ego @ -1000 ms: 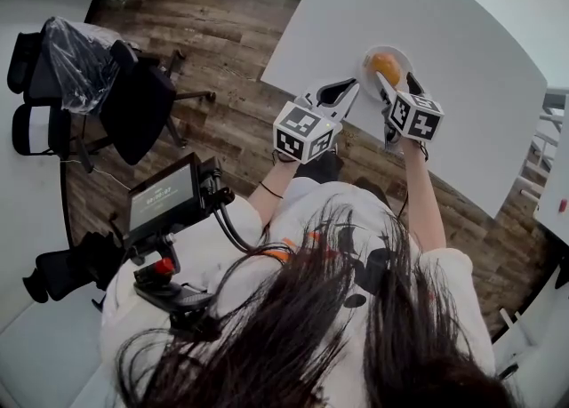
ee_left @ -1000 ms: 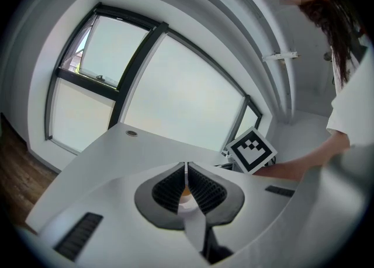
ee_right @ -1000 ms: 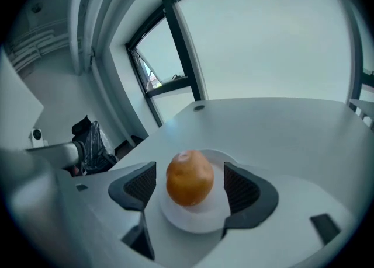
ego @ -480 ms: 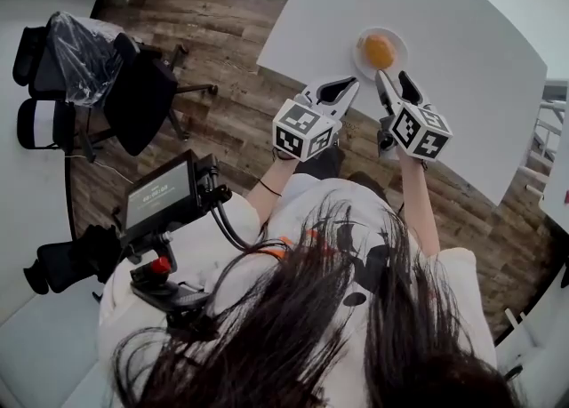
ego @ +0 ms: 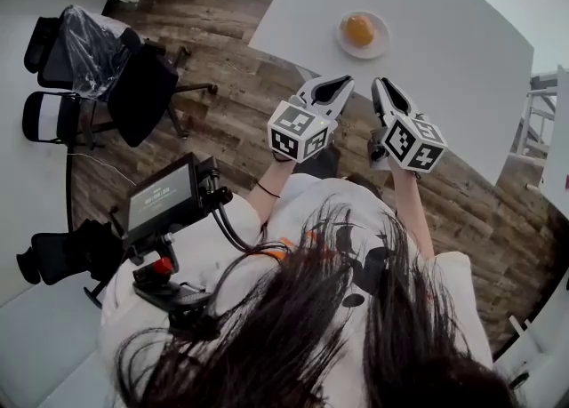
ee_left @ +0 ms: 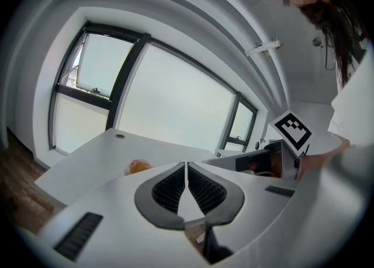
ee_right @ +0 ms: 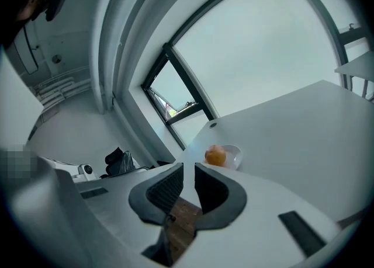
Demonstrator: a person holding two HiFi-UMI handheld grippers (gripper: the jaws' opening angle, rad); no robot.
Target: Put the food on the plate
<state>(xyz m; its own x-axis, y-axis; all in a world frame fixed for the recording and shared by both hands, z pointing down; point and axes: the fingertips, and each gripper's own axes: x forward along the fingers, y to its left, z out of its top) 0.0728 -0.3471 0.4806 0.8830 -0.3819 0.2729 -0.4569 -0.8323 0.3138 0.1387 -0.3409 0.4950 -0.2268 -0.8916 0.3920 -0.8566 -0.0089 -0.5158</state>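
Note:
An orange, round piece of food (ego: 359,29) lies on a small white plate (ego: 345,44) on the white table (ego: 444,60). Both grippers hang short of the table's near edge, over the wooden floor, well back from the plate. My left gripper (ego: 345,80) is shut and empty; in its own view the pads meet (ee_left: 186,164), with the food (ee_left: 139,166) far off. My right gripper (ego: 377,83) has its jaws drawn together with nothing between them. Its own view shows the pads nearly touching (ee_right: 188,167), and beyond them the food (ee_right: 215,156) on the plate (ee_right: 234,155).
Black office chairs (ego: 107,68), one under plastic wrap, stand on the wooden floor at left. A screen on a rig (ego: 160,197) hangs at the person's chest. A round grommet (ee_right: 214,124) sits in the table's far corner. Large windows lie behind the table.
Both grippers have drawn back from the plate toward the person. The right jaws, open beside the food a second ago, have closed. The food stays on the plate.

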